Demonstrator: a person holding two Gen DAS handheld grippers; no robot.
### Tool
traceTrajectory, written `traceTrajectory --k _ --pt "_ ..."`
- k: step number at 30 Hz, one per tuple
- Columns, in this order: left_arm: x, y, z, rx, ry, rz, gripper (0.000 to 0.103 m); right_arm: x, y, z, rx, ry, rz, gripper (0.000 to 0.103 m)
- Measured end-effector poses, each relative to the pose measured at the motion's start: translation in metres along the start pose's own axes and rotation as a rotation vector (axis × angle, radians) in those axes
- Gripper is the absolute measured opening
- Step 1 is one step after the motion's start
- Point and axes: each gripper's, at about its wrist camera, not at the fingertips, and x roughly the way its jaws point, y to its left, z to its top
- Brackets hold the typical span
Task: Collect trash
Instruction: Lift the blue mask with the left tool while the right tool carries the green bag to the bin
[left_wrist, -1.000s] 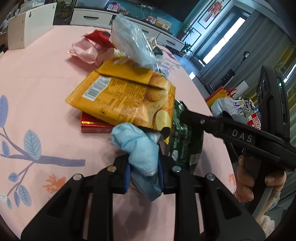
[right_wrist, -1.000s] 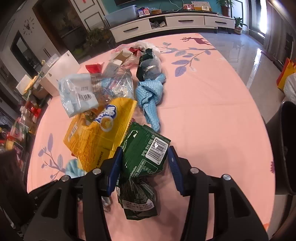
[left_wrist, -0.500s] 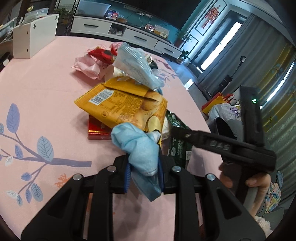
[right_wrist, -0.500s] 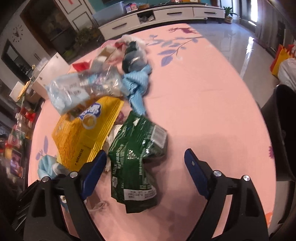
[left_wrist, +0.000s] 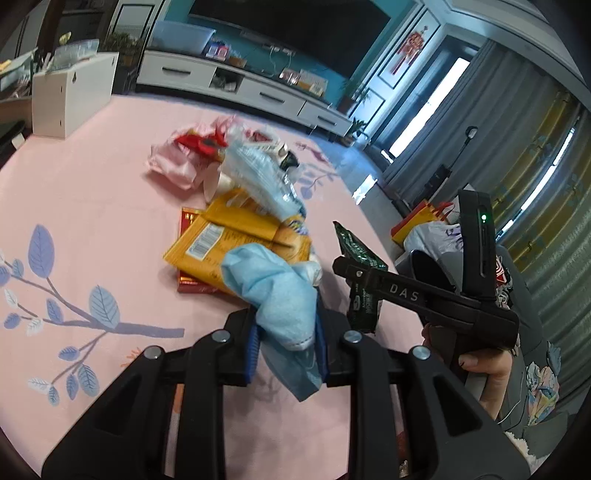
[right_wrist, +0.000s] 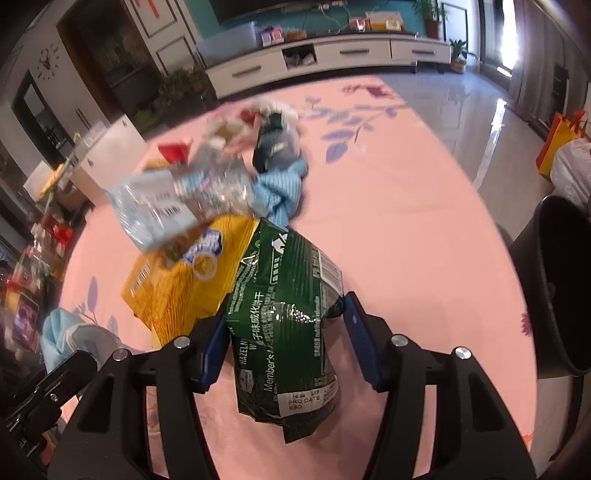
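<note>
While pinching a light-blue wad (left_wrist: 273, 291) in the narrow jaws of the left gripper (left_wrist: 286, 334), holds it just in front of the yellow chip bag (left_wrist: 236, 240), with the wad's loose end hanging below the blue pads. Has just been closing the jaws of the right gripper (right_wrist: 284, 332) on a green wafer packet (right_wrist: 284, 295); now presses both pads on the packet's sides at about half width. Keeps that packet just right of the yellow chip bag, standing on end as seen from the left wrist. Grasps the right gripper's handle in a hand (left_wrist: 484, 373), well right of the chip bag.

Seen around the yellow chip bag on the pink tablecloth (left_wrist: 92, 192):
- lying on top of its far end, a clear plastic bag (right_wrist: 166, 210) with a printed label;
- poking out from under it, a red box (left_wrist: 188, 221);
- just beyond it, a crumpled blue cloth (right_wrist: 280, 188);
- farther beyond, blurred pink and red wrappers (left_wrist: 184, 162);
- well to its right, off the table's edge, a black bin (right_wrist: 554, 288).
</note>
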Motion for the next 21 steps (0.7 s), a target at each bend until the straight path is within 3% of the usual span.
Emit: traceTrajectory --k 6,21 --pt "-0.002 -0.004 0.002 0.009 -0.014 -0.007 0.024 -0.016 -0.001 0.005 0.006 -0.044 0.037 0.059" --pt "-0.012 -0.005 0.002 0.004 -0.061 -0.01 0.026 -0.047 -0.003 0.01 -0.008 -0.148 0.037 0.059"
